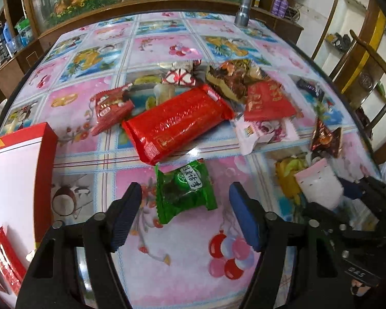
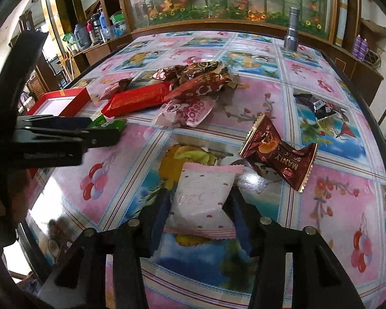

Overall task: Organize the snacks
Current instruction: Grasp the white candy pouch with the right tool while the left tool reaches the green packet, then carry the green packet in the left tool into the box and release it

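Note:
A green snack packet (image 1: 185, 190) lies flat on the flowered tablecloth. My left gripper (image 1: 185, 186) hangs over it, open, one finger on each side and neither pad touching. Left of it stands a red box (image 1: 45, 159) with a white inside and a red packet (image 1: 2, 265) in it. Beyond lie a long red packet (image 1: 177, 121) and a heap of mixed snacks (image 1: 231, 79). My right gripper (image 2: 199, 212) is shut on a white packet with pink hearts (image 2: 203, 200), which is pinched at its waist. That white packet (image 1: 319, 182) also shows at the right of the left wrist view.
A brown MANLY packet (image 2: 278, 154) and a black packet (image 2: 319, 108) lie apart at the right, and a pink Lotso packet (image 2: 193, 110) lies by the heap. A metal cylinder (image 2: 292, 31) stands at the far edge. A chair (image 1: 368, 77) is beside the table's right rim.

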Tool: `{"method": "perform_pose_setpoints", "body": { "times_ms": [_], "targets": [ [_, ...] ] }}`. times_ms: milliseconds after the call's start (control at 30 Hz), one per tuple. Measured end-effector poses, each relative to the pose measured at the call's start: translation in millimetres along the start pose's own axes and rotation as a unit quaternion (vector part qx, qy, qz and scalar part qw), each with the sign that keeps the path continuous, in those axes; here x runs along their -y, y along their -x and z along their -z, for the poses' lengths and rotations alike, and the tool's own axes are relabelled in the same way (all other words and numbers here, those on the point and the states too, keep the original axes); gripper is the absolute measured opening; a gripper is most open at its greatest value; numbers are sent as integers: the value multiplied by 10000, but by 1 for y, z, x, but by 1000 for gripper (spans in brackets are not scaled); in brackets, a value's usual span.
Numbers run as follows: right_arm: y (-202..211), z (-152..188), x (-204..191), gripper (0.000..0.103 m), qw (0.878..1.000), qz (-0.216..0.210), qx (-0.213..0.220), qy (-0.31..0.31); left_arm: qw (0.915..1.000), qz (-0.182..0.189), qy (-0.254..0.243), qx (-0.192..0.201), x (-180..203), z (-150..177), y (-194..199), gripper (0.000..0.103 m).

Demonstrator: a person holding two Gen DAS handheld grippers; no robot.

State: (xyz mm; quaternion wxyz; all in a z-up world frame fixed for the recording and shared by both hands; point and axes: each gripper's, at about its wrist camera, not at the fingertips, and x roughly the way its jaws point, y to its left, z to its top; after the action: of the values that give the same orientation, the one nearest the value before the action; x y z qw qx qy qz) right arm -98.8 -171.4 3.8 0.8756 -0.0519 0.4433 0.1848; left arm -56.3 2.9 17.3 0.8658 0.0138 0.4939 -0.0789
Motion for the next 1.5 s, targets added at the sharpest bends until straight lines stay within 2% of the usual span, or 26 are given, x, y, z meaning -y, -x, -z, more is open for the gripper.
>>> {"method": "perform_pose_setpoints", "body": {
  "times_ms": [33, 100, 200, 400, 433, 567, 667, 767, 867, 1000, 1267, 1500],
  "targets": [
    [0, 0, 0, 51, 10000, -10, -1, 0, 9999, -61, -95, 104, 2, 1, 1, 59],
    [0, 0, 0, 52, 10000, -22, -2, 0, 9997, -69, -189, 155, 3, 0, 1, 47],
    [0, 0, 0, 52, 10000, -7, -5, 7, 9996, 7, -178, 232, -1, -3, 1, 38],
    [-1, 0, -2, 51, 9999, 74, -30, 70, 9991, 58, -258, 325, -4, 1, 3, 33],
    [-1, 0, -3, 46, 9999, 98, -39, 75, 9991, 103, -242, 323, -5, 2, 5, 33],
    [2, -3, -2, 43, 9986, -490, -70, -172, 9991, 158, -221, 339, -9, 8, 11, 33],
    [4, -6, -9, 43, 9986, -504, -2, -132, 9986, 242, -136, 446, -16, 12, 24, 33],
    [10, -12, -20, 43, 9966, -812, 84, -107, 9973, 201, -161, 693, -23, 17, 47, 33],
    [14, -22, -34, 43, 9956, -923, 173, -35, 9950, 128, -138, 978, -38, 23, 73, 34],
    [15, -39, -64, 43, 9911, -1305, 247, 45, 9920, -61, 156, 1248, -77, 37, 104, 34],
    [2, -80, -168, 43, 9795, -1838, 535, 626, 9849, -640, 819, 1387, -166, 70, 131, 34],
    [-40, -99, -254, 43, 9720, -2161, 207, 899, 9806, -934, 1136, 1297, -215, 95, 130, 34]
  ]
}}
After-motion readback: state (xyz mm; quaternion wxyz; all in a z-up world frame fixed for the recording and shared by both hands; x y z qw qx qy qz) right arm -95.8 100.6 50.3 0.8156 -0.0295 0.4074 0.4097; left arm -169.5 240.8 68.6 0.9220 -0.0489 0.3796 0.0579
